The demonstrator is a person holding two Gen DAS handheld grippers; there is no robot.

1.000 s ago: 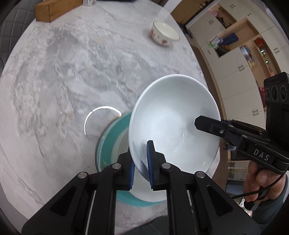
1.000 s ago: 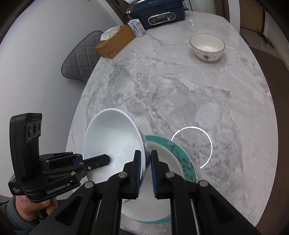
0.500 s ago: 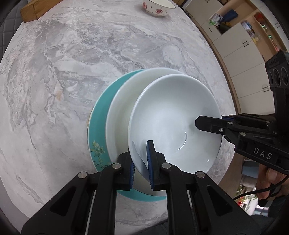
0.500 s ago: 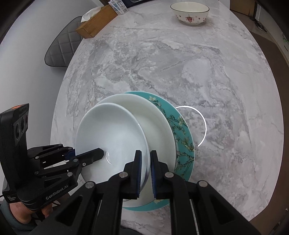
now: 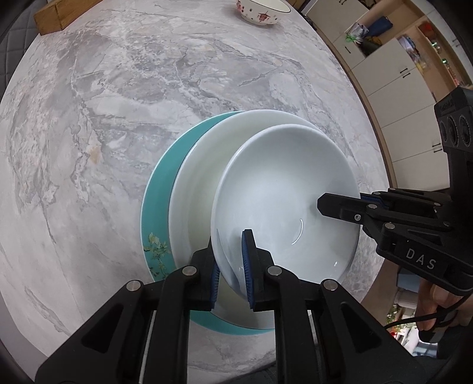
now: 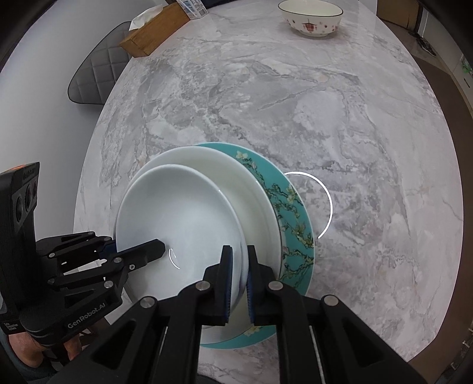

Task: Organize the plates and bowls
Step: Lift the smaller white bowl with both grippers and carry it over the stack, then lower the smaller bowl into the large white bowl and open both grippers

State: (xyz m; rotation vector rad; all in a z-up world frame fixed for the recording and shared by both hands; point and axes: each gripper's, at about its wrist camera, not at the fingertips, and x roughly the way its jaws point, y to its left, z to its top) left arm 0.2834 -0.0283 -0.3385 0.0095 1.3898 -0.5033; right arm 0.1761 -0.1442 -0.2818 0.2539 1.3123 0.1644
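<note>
A white bowl (image 5: 283, 192) (image 6: 183, 218) is held by both grippers over a stack: a white plate (image 5: 204, 177) (image 6: 233, 177) on a teal flowered plate (image 5: 156, 212) (image 6: 295, 218). My left gripper (image 5: 231, 260) is shut on the bowl's near rim. My right gripper (image 6: 238, 277) is shut on the opposite rim and shows in the left wrist view (image 5: 340, 206). The left gripper shows in the right wrist view (image 6: 142, 254). I cannot tell if the bowl touches the white plate. A white bowl with red pattern (image 5: 260, 11) (image 6: 310, 17) stands far across the table.
The marble table (image 5: 147, 88) (image 6: 325, 118) ends close by the plates. A wooden tissue box (image 5: 62, 13) (image 6: 153, 38) lies at the far left. A grey chair (image 6: 94, 79) stands beyond the table edge. Cabinets (image 5: 393, 59) line the right.
Both grippers lowered the white bowl from a steep tilt to nearly level over the plate stack. The stack now lies almost wholly under it.
</note>
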